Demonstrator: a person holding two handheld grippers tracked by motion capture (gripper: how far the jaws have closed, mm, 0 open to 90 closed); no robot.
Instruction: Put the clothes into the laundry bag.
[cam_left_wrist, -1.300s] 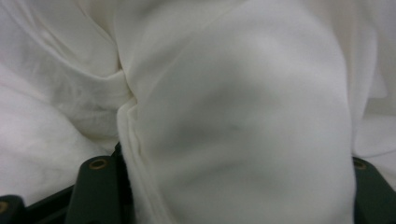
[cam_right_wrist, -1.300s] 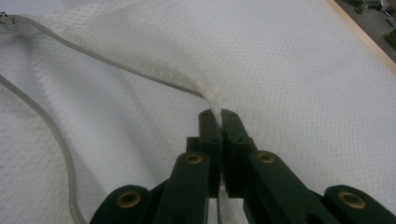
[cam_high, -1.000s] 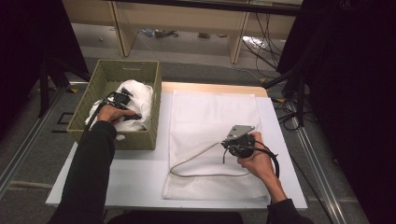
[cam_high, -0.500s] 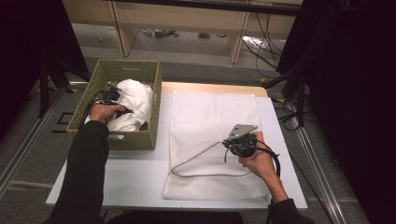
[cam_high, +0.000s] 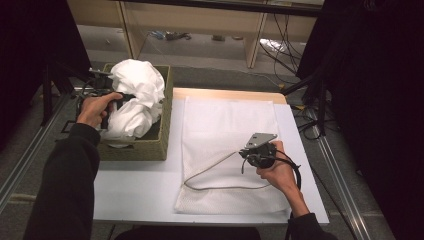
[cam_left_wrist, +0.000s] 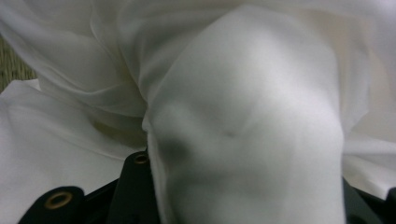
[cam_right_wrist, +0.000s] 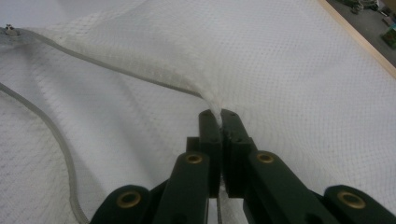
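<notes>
A: Nearest the person, the right hand-held gripper (cam_high: 248, 152) rests on the white mesh bag (cam_high: 227, 130), which lies flat on the table (cam_high: 135, 187). In the right gripper view its jaws are pressed together on a raised fold of the mesh bag (cam_right_wrist: 280, 70), right beside the grey zip edge (cam_right_wrist: 126, 72).

B: And what lies around it?

A: The bag's open edge curves in a loop (cam_high: 210, 175) towards the person's side; bare table runs along the left of the bag, up to the woven basket (cam_high: 162, 135) that sits at the table's left edge.

B: The left side, farther off?

A: The left hand-held gripper (cam_high: 112, 97) has just been closing its jaws and is clamped on a bunched white cloth (cam_high: 135, 95), held above the basket's rim. In the left gripper view the white cloth (cam_left_wrist: 243, 121) drapes over the jaws and hides them. More cloth hangs down into the basket. Beyond the table stand low shelves (cam_high: 200, 22) with cables on the floor.
</notes>
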